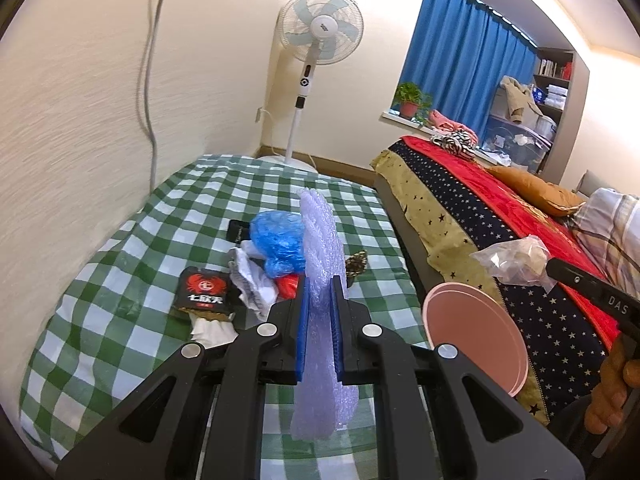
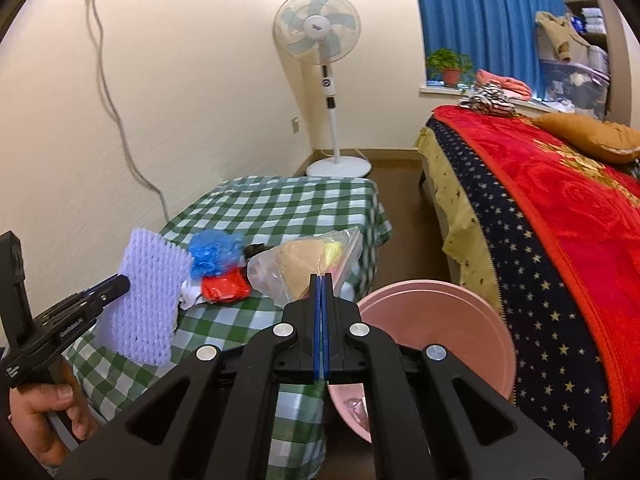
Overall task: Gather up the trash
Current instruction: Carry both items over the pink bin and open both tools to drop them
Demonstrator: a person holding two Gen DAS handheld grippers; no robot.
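Observation:
My left gripper (image 1: pixel 320 282) is shut on a pale lilac foam net sleeve (image 1: pixel 320 224), held upright above the green checked table (image 1: pixel 120 320). The right wrist view has that gripper (image 2: pixel 123 281) at the left with the sleeve (image 2: pixel 148 292) hanging from it. My right gripper (image 2: pixel 322 278) is shut on a clear plastic bag (image 2: pixel 296 264) with tan and yellow scraps inside, just left of a pink bin (image 2: pixel 436 320). On the table lie a blue plastic bag (image 1: pixel 280 240), a black packet with a red logo (image 1: pixel 206 292), a red wrapper (image 2: pixel 224 286) and white tissue (image 1: pixel 256 286).
The pink bin (image 1: pixel 476 336) stands on the floor between the table and a bed with a red and starred blanket (image 2: pixel 560 220). A white pedestal fan (image 2: pixel 320 40) stands in the far corner. A grey cable (image 2: pixel 116 120) runs down the wall.

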